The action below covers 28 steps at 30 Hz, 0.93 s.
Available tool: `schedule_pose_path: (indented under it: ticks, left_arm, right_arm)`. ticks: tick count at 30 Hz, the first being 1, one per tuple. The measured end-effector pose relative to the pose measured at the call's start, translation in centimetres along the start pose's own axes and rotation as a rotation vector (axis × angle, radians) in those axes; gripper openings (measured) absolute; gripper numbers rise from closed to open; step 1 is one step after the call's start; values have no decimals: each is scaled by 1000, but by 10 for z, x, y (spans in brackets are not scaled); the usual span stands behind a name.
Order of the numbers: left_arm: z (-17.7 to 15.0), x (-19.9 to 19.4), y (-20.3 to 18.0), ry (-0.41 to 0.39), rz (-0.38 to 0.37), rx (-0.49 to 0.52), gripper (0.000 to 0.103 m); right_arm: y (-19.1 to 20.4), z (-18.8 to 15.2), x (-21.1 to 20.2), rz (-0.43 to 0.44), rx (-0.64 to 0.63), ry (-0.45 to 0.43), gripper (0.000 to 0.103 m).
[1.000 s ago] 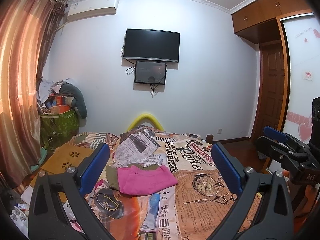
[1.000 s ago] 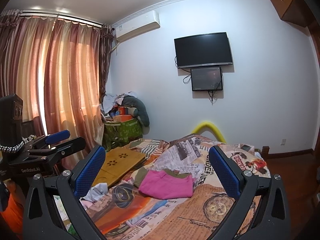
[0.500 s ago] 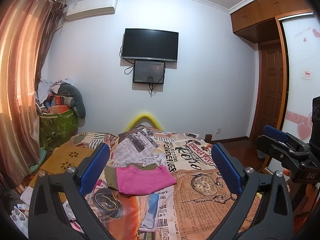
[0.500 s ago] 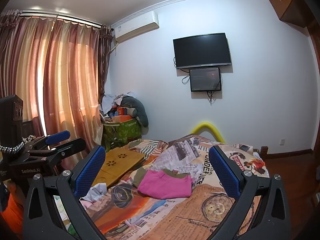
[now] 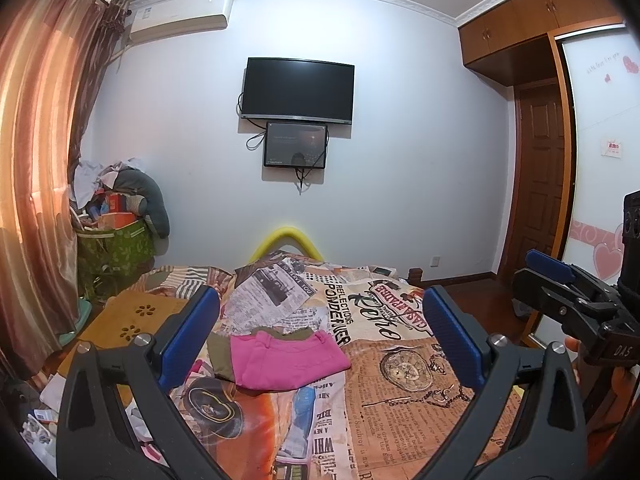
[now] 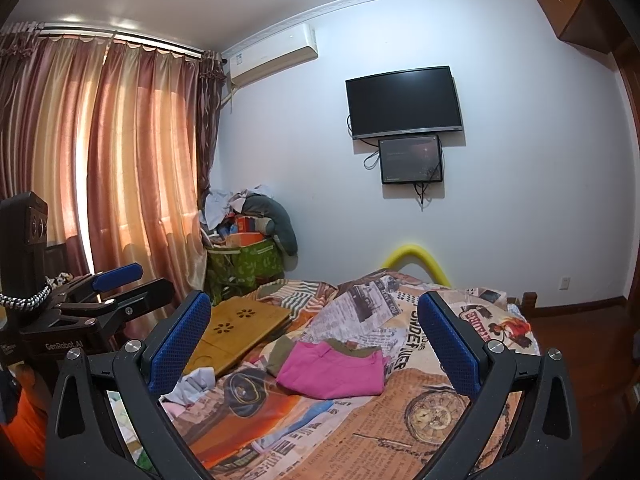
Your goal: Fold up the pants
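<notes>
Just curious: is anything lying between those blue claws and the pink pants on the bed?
No, only printed bedspread separates both open grippers from the pink pants, in either wrist view.

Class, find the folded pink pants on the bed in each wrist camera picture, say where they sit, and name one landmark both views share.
Left wrist view: the pink pants lie left of centre in the lower half, between the open left gripper's fingers.
Right wrist view: the pink pants lie near centre, low, between the open right gripper's fingers.
Shared landmark: the wall-mounted TV.
</notes>
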<state>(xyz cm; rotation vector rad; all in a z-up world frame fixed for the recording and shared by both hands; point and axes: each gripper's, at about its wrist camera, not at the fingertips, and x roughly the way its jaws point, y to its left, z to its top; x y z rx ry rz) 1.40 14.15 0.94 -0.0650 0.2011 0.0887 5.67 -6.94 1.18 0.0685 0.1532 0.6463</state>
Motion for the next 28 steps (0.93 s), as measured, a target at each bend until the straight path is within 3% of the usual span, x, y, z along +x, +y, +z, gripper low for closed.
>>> schedule_pose_path:
  ticks: [28]
  left_arm:
    - [-1,-1,-5,-6,-20,21,103]
  right_arm:
    - [4,-1,1,4,7,5,103]
